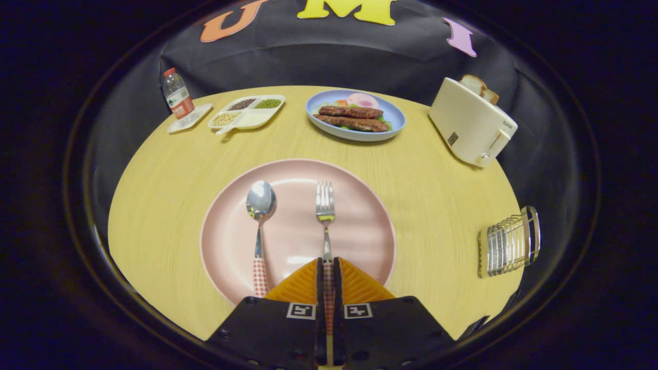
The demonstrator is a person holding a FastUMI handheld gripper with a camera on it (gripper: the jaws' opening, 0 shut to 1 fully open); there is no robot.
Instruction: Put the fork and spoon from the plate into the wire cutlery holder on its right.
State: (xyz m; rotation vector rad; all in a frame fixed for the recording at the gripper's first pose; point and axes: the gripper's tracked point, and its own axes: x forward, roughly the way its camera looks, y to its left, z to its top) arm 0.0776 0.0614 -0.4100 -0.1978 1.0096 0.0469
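A pink plate (360, 226) lies on the wooden table just ahead of my fingers. On it a metal fork (325, 205) points away from me, its red-checked handle running back between my fingers. My gripper (328, 263) is shut on that handle, both fingers pressed against it. A spoon (260, 205) with the same checked handle lies on the plate to the left of the fork, parallel to it. The wire cutlery holder (509, 242) stands at the table's right edge, well to the right of the plate.
Beyond the plate stands a blue plate of food (396, 121). A white toaster (470, 126) with bread is at the far right. A divided tray of grains (248, 112) and a small bottle (177, 95) on a coaster are at the far left.
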